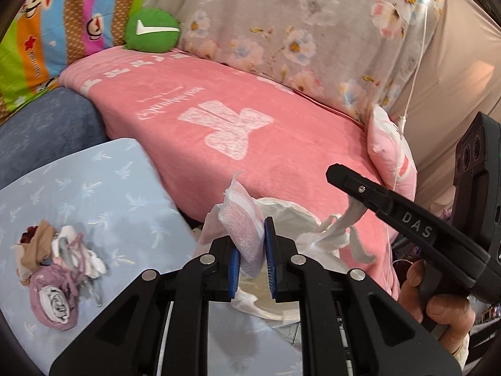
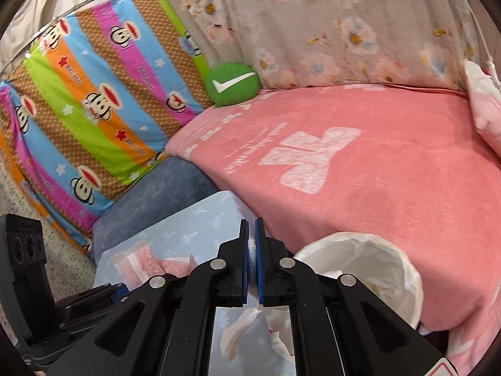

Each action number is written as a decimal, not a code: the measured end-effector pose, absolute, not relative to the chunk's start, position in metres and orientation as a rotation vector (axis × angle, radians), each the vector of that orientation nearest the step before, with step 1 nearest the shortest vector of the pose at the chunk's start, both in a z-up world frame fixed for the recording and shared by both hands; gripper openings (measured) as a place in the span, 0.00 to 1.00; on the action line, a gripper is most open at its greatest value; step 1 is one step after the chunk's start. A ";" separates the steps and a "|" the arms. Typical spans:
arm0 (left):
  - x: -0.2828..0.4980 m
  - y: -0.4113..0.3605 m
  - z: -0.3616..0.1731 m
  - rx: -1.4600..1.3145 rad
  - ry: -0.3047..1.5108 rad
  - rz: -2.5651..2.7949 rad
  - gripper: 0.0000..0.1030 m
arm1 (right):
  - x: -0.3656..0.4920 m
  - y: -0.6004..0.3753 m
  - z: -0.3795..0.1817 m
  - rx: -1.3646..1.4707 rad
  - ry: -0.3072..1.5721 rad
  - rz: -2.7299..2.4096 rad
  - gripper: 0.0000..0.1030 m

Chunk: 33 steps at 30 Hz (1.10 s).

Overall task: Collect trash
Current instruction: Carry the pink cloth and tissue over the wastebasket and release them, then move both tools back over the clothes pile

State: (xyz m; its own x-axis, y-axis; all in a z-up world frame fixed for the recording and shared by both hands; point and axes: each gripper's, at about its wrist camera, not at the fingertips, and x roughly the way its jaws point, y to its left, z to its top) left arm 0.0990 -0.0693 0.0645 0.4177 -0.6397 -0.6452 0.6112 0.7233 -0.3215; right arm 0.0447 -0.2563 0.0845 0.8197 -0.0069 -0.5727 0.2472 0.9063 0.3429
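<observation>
Left tool (image 1: 253, 250) is gripping a pink-and-white wrapper (image 1: 242, 219), jaws narrow, blue pads pressing both faces; most of the wrapper is standing up above the pads. Right tool (image 2: 252, 250) is clamping a thin white strip (image 2: 251, 258), jaws almost fully together. What the strip belongs to cannot be told for certain; a white plastic bag (image 2: 281, 332) is hanging just below that tool.

Both tools are hovering over the light-blue patterned table (image 1: 103, 188), near the edge of the bed with its pink blanket (image 1: 250, 119). In the right wrist view a bin with a white liner (image 2: 375, 269) is standing to the right of the right tool, against the blanket. A small heap of rolled socks and cloth (image 1: 59, 275) is lying at the left of the table; probably not trash.

Risks, as judged:
- The wrapper is light and limp; a quick swing could be pulling it from the pads.
- The right tool's hold is on a narrow edge; the bag's weight could be slipping it free.
- The liner mouth is partly folded in, so a drop from the side may be landing on the blanket.
- The tools are working close together and could be knocking.
</observation>
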 end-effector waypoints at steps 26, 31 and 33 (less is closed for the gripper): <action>0.086 -0.114 0.040 0.004 0.868 -0.751 0.60 | -0.010 -0.289 0.058 0.426 0.621 -0.271 0.39; 0.087 -0.097 0.028 0.011 0.869 -0.686 0.60 | -0.012 -0.269 0.040 0.373 0.677 -0.258 0.40; 0.088 -0.091 0.024 0.015 0.873 -0.658 0.60 | -0.011 -0.259 0.032 0.349 0.702 -0.253 0.40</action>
State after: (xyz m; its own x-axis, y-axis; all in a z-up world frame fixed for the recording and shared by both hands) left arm 0.0882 -0.0909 0.0236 0.4598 -0.5283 -0.7138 0.5404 0.8043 -0.2472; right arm -0.0107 -0.2586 0.0316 0.7370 -0.1098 -0.6670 0.3412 0.9122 0.2268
